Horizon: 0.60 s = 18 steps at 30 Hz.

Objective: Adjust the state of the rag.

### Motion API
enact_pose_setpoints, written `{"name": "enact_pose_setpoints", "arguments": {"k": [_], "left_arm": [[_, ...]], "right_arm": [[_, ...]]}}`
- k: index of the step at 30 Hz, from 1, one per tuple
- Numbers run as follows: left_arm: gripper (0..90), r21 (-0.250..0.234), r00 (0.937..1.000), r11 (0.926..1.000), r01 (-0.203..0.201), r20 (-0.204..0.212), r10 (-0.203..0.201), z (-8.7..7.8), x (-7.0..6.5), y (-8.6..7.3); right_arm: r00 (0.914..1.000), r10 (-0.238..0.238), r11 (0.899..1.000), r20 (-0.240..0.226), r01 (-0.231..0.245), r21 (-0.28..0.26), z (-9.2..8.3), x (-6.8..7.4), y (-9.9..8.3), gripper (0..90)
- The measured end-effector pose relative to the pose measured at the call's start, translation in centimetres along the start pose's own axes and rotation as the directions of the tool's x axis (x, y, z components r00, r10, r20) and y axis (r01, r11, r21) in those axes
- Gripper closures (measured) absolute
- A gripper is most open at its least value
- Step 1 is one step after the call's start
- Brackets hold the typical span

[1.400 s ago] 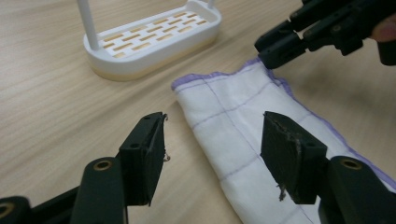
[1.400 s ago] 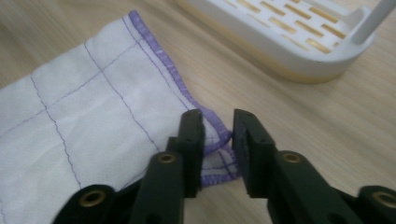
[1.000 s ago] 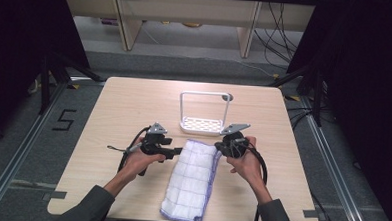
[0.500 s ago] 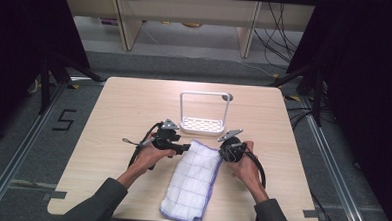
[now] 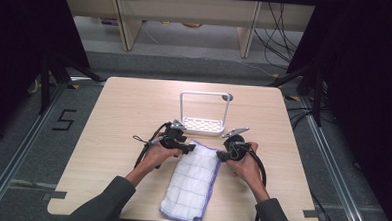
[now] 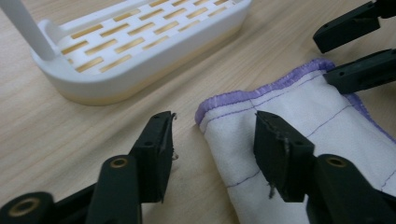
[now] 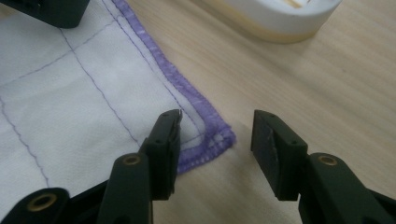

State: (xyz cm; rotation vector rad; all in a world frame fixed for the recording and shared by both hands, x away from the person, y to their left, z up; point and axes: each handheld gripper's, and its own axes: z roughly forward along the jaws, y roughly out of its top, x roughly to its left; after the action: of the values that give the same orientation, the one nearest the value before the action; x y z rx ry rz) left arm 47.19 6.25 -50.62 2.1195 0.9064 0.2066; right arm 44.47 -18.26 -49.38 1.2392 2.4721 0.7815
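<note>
1. The folded white cloth with the purple hem lies flat on the table, running lengthwise from the near edge up toward the white rack. Its far end stops just short of the rack's slotted base, apart from it.

2. Your left claw sits low at the far-left corner of the cloth. In the left gripper view its jaws stand about half open and straddle that corner: one fingertip is over bare wood beside the hem, the other over the fabric. They grip nothing; the pads are clear of the cloth.

3. Your right claw sits at the far-right corner. In the right gripper view the hemmed corner lies between the half-open jaws, one fingertip over the cloth and one over the wood. Nothing is held here either.

4. Judgement on placement: both claws are set symmetrically on the two far corners, which suits pinching them together and lifting that edge evenly, perhaps toward the rack. The rack stands just beyond, within easy reach.

5. Against the high view a second ago: your left hand has come in toward the cloth from the side, and its jaws have just been closing with the corner between them, not yet touching. Your right hand has dropped to table level, and its jaws, shut a second ago, have just been opening around the corner.

6. The cloth and rack have not shifted.
</note>
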Motion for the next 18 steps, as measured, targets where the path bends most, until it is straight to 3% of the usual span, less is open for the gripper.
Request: {"name": "enact_pose_setpoints", "arguments": {"k": [3,4,7,8,12,14,18], "left_arm": [[51.6,0.012,0.9996,0.9996,-0.026,-0.008,0.027,0.3,0.0,-0.1],[52.8,0.018,0.9995,0.9994,-0.031,-0.01,0.032,0.7,-0.1,-0.3],[58.6,0.014,0.9988,0.9988,-0.047,-0.011,0.047,0.8,-0.2,-0.3],[61.8,0.013,0.9978,0.9977,-0.066,-0.004,0.066,0.8,-0.5,-0.3],[73.3,0.013,0.9967,0.9966,-0.081,0.011,0.081,0.8,-0.7,-0.4],[79.0,0.011,0.996,0.996,-0.088,0.015,0.088,0.7,-0.8,-0.4],[82.4,0.003,0.994,0.994,-0.109,0.007,0.109,0.6,-1.0,-0.4]], "right_arm": [[0.9999,0.006,1.0,-0.01,-0.006,0.007,0.0,-0.1,-0.1,54.1],[0.9997,0.015,1.0,-0.019,-0.016,-0.018,0.2,-0.1,-0.2,55.8],[0.9984,0.052,0.999,-0.022,-0.052,-0.015,0.1,0.0,-0.4,56.1],[0.9988,0.046,0.999,-0.018,-0.047,-0.01,0.1,0.0,-0.4,58.7],[0.9988,0.04,0.999,-0.03,-0.04,-0.016,0.1,0.1,-0.4,63.5],[0.9984,0.037,0.999,-0.044,-0.038,-0.018,0.1,0.2,-0.4,71.9],[0.9971,-0.001,1.0,-0.076,-0.002,-0.031,0.1,0.2,-0.5,83.2]]}}
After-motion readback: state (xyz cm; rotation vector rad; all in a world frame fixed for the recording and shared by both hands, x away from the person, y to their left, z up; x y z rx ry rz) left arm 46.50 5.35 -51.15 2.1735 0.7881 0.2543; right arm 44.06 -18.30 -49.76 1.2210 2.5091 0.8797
